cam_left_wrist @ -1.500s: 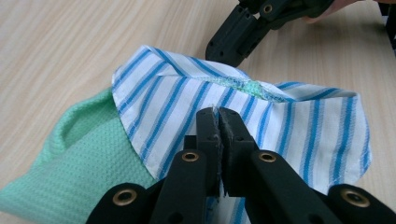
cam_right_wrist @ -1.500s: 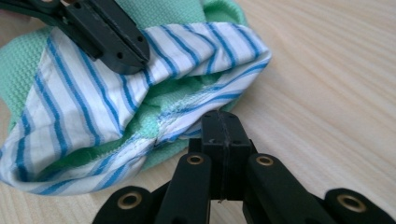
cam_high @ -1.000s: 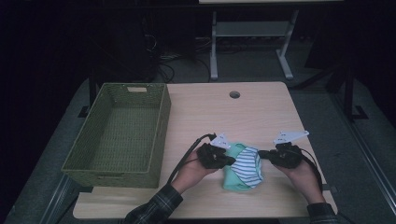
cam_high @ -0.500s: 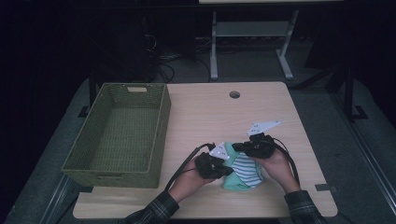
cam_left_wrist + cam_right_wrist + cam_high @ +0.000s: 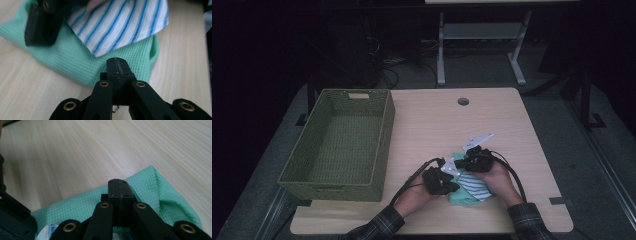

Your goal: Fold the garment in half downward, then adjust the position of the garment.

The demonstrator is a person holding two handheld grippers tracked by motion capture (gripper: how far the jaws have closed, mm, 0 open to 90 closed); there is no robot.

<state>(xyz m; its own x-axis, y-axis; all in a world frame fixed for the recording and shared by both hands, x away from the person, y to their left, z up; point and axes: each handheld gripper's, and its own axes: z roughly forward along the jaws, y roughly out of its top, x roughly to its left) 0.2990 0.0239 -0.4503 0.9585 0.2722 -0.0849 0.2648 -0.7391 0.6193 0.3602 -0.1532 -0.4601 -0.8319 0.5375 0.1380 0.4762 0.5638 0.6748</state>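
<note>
At the near table edge: we see both grippers over the green cloth, striped cloth on top.
Left gripper: fingers pressed together; can't tell if cloth is pinched.
Right gripper: fingers pressed together too; has swung in from the right since a second ago.
Meaning: we judge a fold or gather is under way.
Basket: far left, empty.

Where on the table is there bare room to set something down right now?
Bare wood lies between the basket and the cable hole, and along the table's right edge. Crowded: the near middle, where both grippers meet over the green cloth.
</note>
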